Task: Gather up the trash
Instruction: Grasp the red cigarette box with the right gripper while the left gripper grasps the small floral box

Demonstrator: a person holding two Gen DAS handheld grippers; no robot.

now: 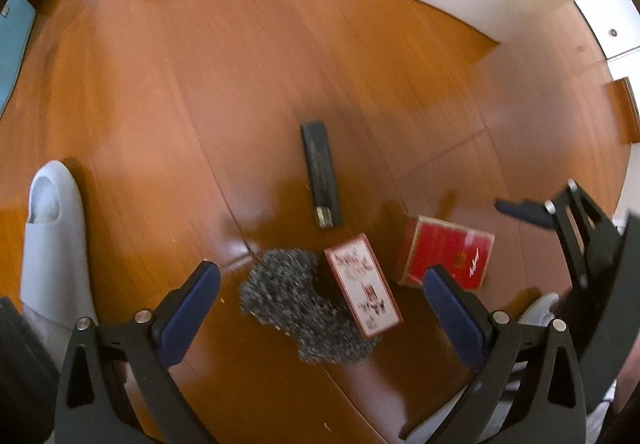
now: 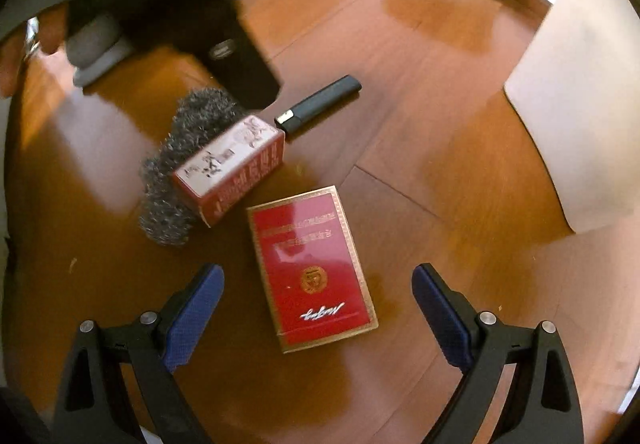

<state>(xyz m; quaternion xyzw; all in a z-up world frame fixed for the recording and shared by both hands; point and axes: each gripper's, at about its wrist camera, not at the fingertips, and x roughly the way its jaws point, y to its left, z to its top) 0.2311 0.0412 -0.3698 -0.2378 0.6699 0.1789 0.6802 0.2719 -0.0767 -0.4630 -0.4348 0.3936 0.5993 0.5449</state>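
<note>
left gripper (image 1: 320, 284): jaws spread wide, nothing between them; hovering over the steel wool and the white-faced box.
right gripper (image 2: 318, 290): jaws spread wide, empty; red pack lying between the blue pads (image 2: 196, 308) but not touched.
trash location: all on the wooden floor (image 2: 420, 115), clustered near together, none collected yet.
red cigarette pack (image 2: 314, 270): count one; flat, face up, apart from the other box.
white-faced red box (image 2: 230, 167): count one; propped tilted against the steel wool, touching it.
steel wool scourer (image 2: 172, 179): count one; partly under the box.
black lighter (image 2: 318, 103): count one; flat, metal end just beside the white-faced box.
other items: one pale slipper (image 1: 52, 244) at left; white furniture (image 2: 580, 123) at right.
step in hand, judged: closing in on a first pick, likely the red pack.
advice: lower straight down, pads astride the pack's long edges, fingertips grazing the floor before squeezing; firm but light, since thin card may crush.
caution: left gripper near the tilted box; nudging it may topple it onto the pack.
</note>
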